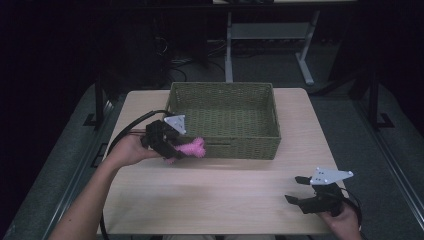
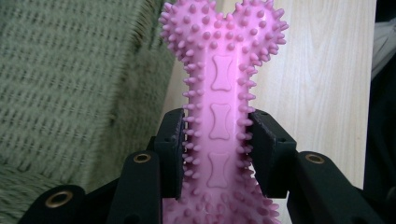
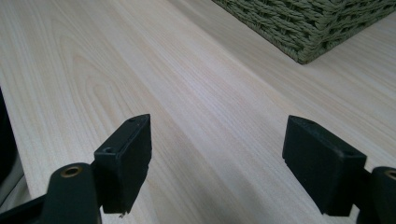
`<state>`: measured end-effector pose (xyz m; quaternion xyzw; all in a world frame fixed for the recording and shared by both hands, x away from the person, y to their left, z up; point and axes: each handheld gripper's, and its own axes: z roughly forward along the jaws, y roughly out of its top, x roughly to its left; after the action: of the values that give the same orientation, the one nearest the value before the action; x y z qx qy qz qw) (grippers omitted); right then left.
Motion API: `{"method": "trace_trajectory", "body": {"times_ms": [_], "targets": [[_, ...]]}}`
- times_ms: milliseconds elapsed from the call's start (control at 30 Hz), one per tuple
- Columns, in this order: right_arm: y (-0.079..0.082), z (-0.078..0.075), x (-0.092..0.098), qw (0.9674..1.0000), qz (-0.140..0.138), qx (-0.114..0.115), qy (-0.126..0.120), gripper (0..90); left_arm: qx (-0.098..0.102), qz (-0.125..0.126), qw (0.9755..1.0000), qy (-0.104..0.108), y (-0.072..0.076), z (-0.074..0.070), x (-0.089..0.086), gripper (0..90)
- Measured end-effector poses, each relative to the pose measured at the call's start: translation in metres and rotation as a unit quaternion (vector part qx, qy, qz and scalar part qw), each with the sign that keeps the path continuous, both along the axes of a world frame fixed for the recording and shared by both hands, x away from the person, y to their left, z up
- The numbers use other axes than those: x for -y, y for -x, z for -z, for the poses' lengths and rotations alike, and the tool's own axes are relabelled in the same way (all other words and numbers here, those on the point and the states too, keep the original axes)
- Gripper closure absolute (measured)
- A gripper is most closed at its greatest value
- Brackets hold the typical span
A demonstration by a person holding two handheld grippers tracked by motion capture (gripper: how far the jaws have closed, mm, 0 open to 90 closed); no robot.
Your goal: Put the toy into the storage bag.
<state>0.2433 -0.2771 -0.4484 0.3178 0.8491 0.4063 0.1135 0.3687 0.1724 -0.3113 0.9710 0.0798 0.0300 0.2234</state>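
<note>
The left gripper (image 1: 176,145), left of centre in the high view, is clamped on the shaft of a pink spiked bone-shaped chew toy (image 1: 192,148). The toy lies roughly level, its long axis running rightward, its knobbed end at the front wall of the green woven basket (image 1: 260,148). The right gripper (image 1: 298,189), at lower right, has its jaws spread apart over the bare wooden table (image 1: 210,195).

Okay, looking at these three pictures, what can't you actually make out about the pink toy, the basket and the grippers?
- Pink spiky bone-shaped rubber toy: its near end is cut off by the bottom edge of the left gripper view; in the high view the left gripper covers that end.
- Green woven basket: its near inside wall is hidden in the high view by its own front rim.
- Right gripper: too small and dark in the high view to see pad detail.
</note>
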Motion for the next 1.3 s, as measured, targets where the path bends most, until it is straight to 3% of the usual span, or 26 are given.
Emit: {"method": "trace_trajectory", "body": {"times_ms": [333, 1300], "targets": [[-0.001, 0.0, 0.0, 1.0, 0.0, 0.0, -0.002, 23.5, -0.003, 0.0, 1.0, 0.0, -0.021, -0.012, 0.004, 58.9], [0.0, 0.0, 0.004, 1.0, 0.0, 0.001, -0.008, 23.5, -0.012, -0.004, 0.9999, 0.006, -0.082, -0.018, 0.018, 58.9]]}}
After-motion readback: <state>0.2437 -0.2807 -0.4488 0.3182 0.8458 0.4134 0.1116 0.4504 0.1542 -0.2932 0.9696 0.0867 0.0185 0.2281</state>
